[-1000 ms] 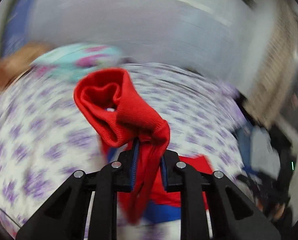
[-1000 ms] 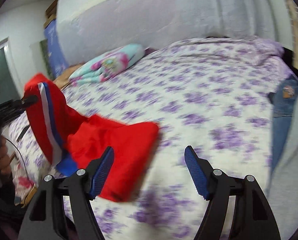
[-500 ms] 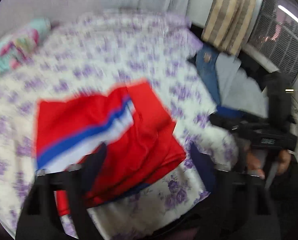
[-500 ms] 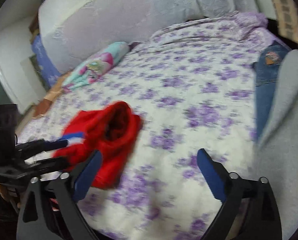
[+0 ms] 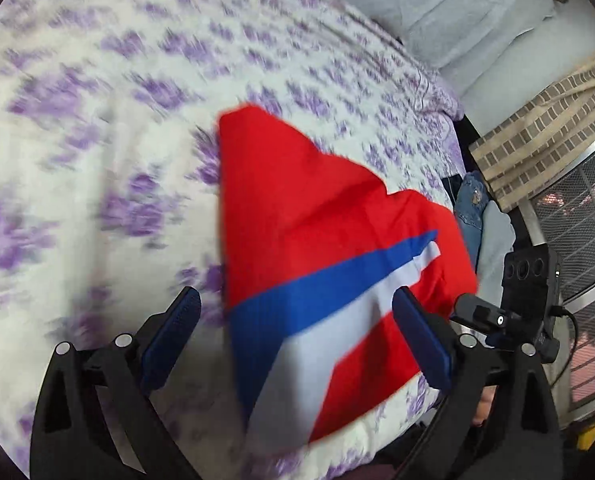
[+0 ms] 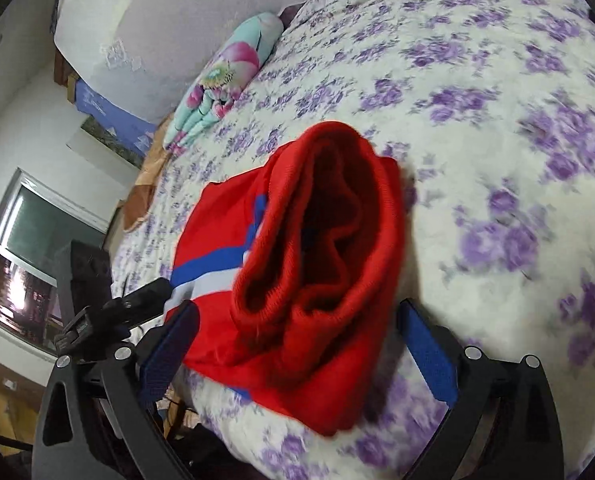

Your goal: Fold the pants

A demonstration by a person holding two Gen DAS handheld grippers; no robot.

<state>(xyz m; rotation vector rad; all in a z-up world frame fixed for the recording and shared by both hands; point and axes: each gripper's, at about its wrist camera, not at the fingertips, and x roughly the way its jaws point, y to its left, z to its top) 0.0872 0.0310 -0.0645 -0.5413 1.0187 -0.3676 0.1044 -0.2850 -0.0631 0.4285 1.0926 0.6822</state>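
Floral bedspread (image 6: 497, 128) offers little grip, so with left gripper (image 5: 295, 328) and right gripper (image 6: 297, 344) both spread apart and empty, the bunched red pants (image 6: 317, 264) may slide or unfold when nudged.

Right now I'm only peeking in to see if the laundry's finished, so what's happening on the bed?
A person is folding red pants with a blue and white stripe on the floral bed sheet. The pants lie in a loose fold near the bed's edge, the waistband gaping open. Both the left hand-held gripper and the right hand-held gripper are open, gripping nothing.
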